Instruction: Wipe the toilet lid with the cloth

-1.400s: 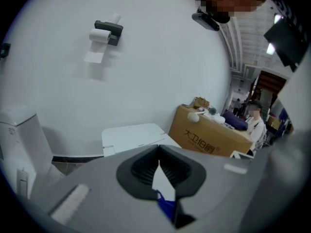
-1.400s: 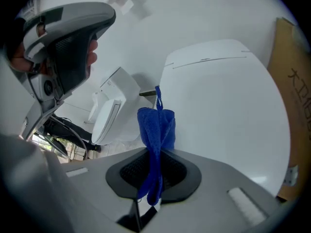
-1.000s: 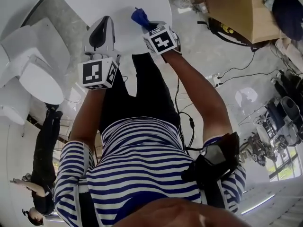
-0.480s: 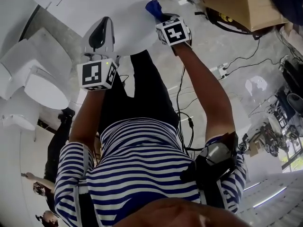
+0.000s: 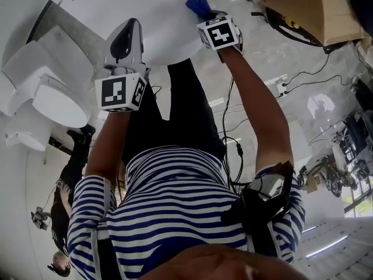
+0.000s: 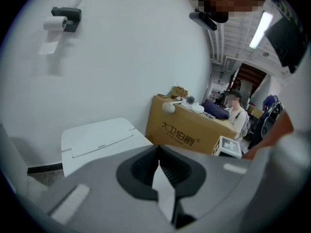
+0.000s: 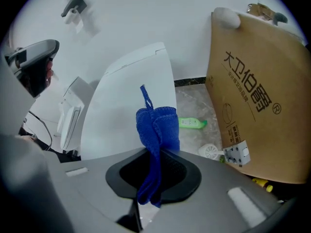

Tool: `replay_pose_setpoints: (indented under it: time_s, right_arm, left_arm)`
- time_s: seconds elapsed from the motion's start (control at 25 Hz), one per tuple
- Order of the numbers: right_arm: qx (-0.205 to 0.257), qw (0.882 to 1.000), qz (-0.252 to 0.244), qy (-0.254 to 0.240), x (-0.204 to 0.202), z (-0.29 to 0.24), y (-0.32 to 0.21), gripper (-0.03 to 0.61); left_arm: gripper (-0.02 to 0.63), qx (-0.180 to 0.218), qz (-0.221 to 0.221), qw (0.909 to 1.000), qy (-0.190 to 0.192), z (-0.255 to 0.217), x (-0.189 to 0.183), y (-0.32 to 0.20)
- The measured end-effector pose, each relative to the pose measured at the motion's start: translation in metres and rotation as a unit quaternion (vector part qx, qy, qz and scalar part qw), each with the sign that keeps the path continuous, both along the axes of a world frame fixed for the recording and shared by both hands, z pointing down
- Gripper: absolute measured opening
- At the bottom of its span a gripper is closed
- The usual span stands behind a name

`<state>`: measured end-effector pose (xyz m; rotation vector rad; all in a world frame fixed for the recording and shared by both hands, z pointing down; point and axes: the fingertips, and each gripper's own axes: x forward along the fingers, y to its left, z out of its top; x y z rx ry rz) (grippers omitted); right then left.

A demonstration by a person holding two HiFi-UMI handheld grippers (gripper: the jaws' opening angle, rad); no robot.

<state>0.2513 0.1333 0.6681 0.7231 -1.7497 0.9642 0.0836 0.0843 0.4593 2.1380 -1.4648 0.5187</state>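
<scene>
The white toilet lid lies shut in front of me, and it fills the middle of the right gripper view. A blue cloth hangs bunched from my right gripper, which is shut on it. In the head view the cloth and right gripper sit at the lid's right edge; I cannot tell if the cloth touches it. My left gripper hovers over the lid's near left part, shut with nothing in it. The left gripper view shows the toilet's flat white top.
A big cardboard box stands right of the toilet. A green bottle and a white brush holder sit on the floor between them. A second toilet is at left. Cables trail underfoot. A person stands nearby.
My right gripper has carried the blue cloth to the right and farther away along the lid's right edge. The left gripper has stayed almost where it was.
</scene>
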Motion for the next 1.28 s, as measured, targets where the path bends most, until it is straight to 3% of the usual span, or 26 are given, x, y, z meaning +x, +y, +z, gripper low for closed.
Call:
replay_pose_setpoints:
  time_s: [0.44,0.88,1.28]
  right_arm:
    - [-0.013,1.0,-0.026,0.0,-0.024,0.0,0.019,0.049]
    - [-0.033,0.994,-0.096,-0.049,-0.138,-0.003,0.089,0.049]
    - [-0.07,0.98,-0.164,-0.089,-0.229,0.0,0.146,0.049]
  left_arm:
    - [0.003,0.004,-0.027,0.9996,0.006,-0.001,-0.026,0.003]
    - [0.003,0.016,-0.077,0.9969,-0.007,-0.012,-0.099,0.03]
    - [0.003,0.012,-0.119,0.9928,-0.008,0.0,-0.152,0.048]
